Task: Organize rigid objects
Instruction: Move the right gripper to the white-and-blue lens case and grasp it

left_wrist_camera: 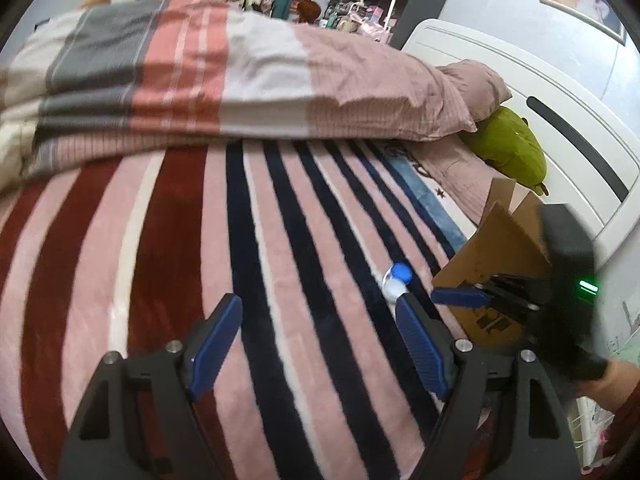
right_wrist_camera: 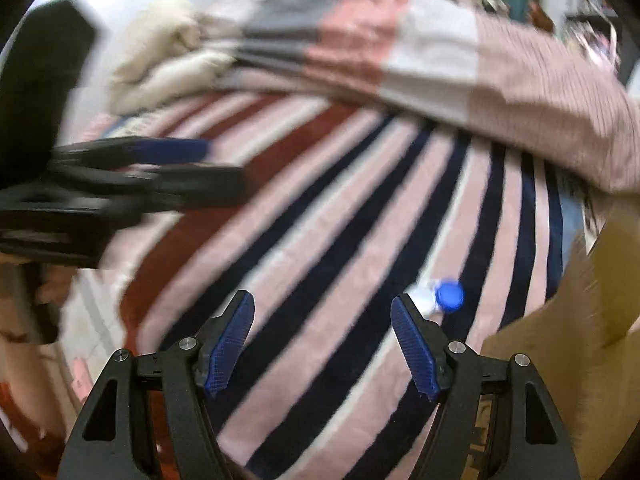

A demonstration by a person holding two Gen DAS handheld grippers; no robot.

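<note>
A small white bottle with a blue cap lies on the striped bedspread, just past my left gripper's right finger. My left gripper is open and empty above the bed. The bottle also shows in the right wrist view, just beyond the right finger of my right gripper, which is open and empty. A cardboard box stands on the bed to the right of the bottle; it also shows in the right wrist view. My right gripper appears in the left view in front of the box.
A folded striped quilt lies across the far side of the bed. A pink pillow and a green plush toy rest by the white headboard. My left gripper shows blurred at the left of the right view.
</note>
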